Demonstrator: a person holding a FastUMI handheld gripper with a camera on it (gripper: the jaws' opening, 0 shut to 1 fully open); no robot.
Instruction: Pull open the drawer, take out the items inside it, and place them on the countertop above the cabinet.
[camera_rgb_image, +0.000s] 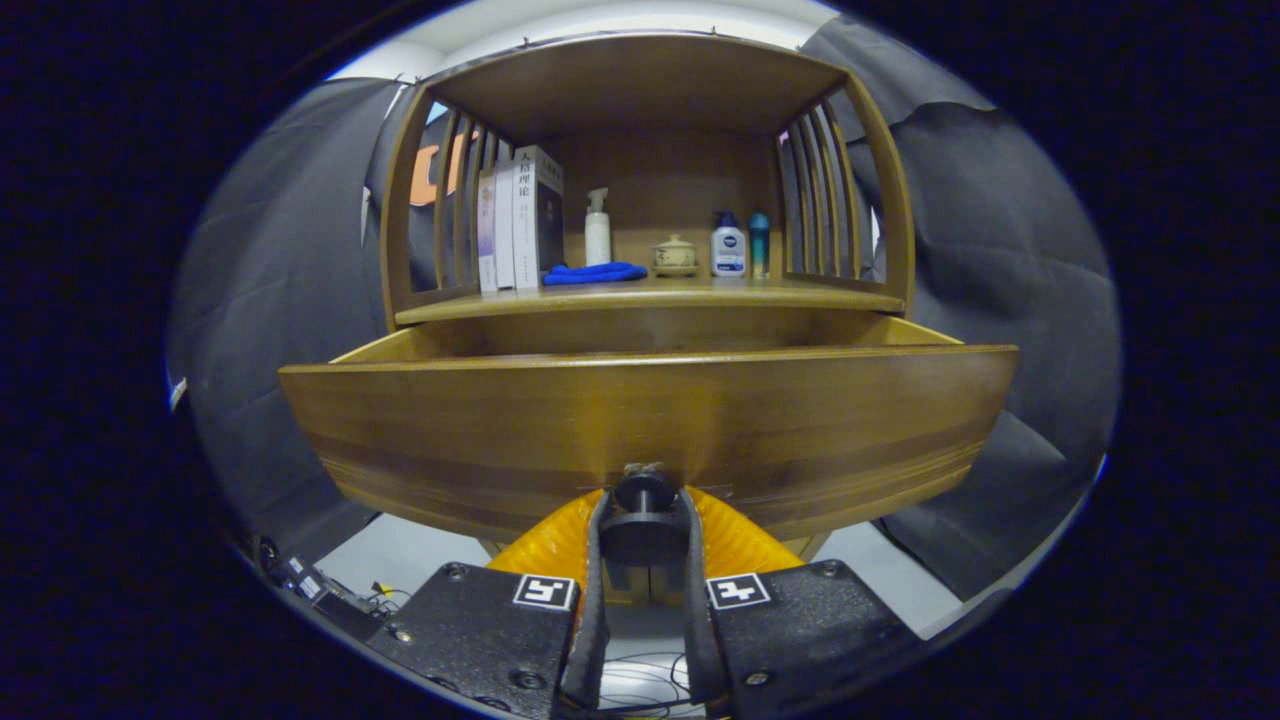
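clearly the gripper (645, 520) has both fingers clamped on the drawer's knob (643, 492), the only hold for pulling; the drawer (640, 420) stands well out.

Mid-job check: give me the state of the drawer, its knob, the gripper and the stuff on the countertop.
drawer: pulled out, inside hidden.
knob: clamped between both fingers.
gripper: shut on the knob.
books: upright, left on the countertop.
blue cloth: bunched beside the books.
pump bottle: upright.
lidded cup: lid on.
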